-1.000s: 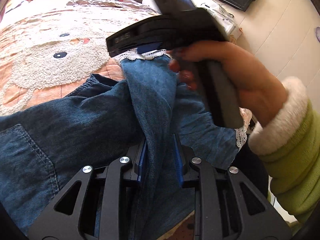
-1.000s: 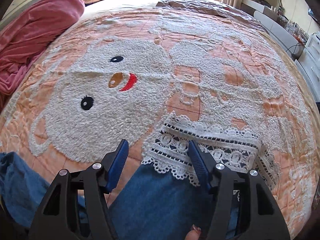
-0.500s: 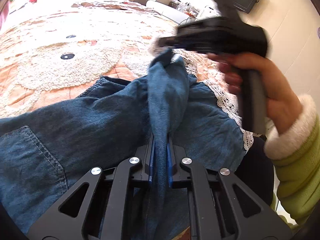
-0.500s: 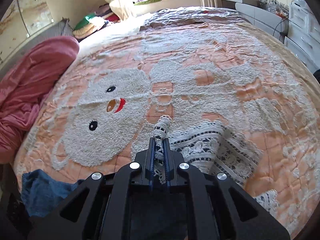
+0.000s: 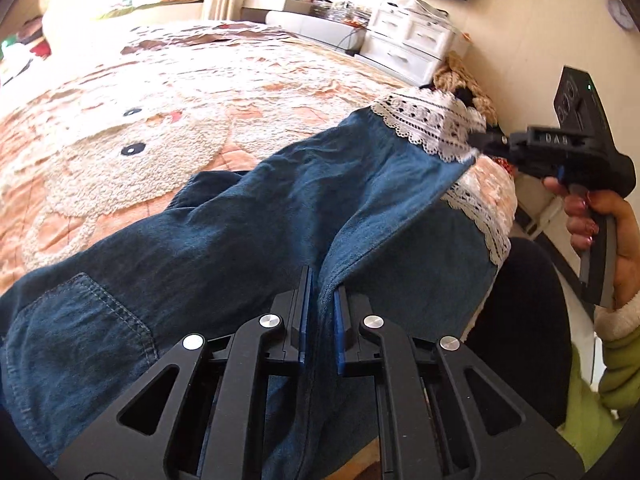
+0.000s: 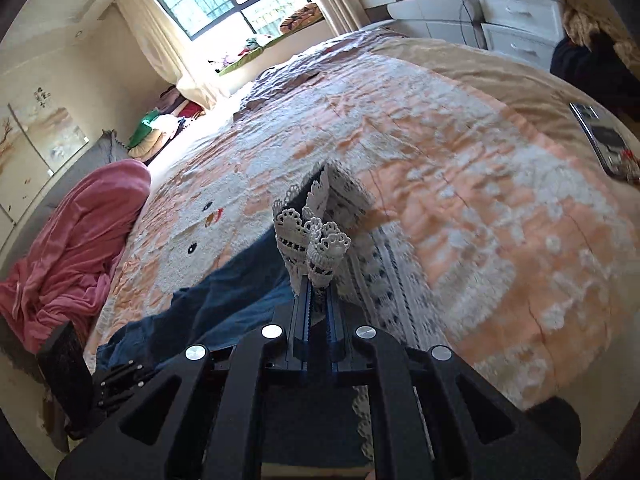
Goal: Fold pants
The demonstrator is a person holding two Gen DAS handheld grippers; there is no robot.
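Blue denim pants [image 5: 224, 240] with white lace cuffs [image 5: 432, 128] lie on the bed. My left gripper [image 5: 320, 292] is shut on a fold of denim near the crotch seam. My right gripper [image 6: 318, 280] is shut on the lace cuff [image 6: 316, 240] of one leg and holds it stretched out to the right, off the bed surface; it also shows in the left wrist view [image 5: 484, 142]. The other leg's lace cuff [image 5: 480, 216] hangs at the bed's edge below.
The bed has a peach and white blanket [image 5: 160, 128] with a plush face. A pink blanket [image 6: 72, 240] is heaped at its left. White drawers [image 5: 404, 44] stand by the wall. A dark flat object [image 6: 604, 140] lies on the bed's right side.
My right gripper shut on the lace cuff, then pulled the leg up and out to the right, stretching it straight. My left gripper closed on the denim fold and holds it.
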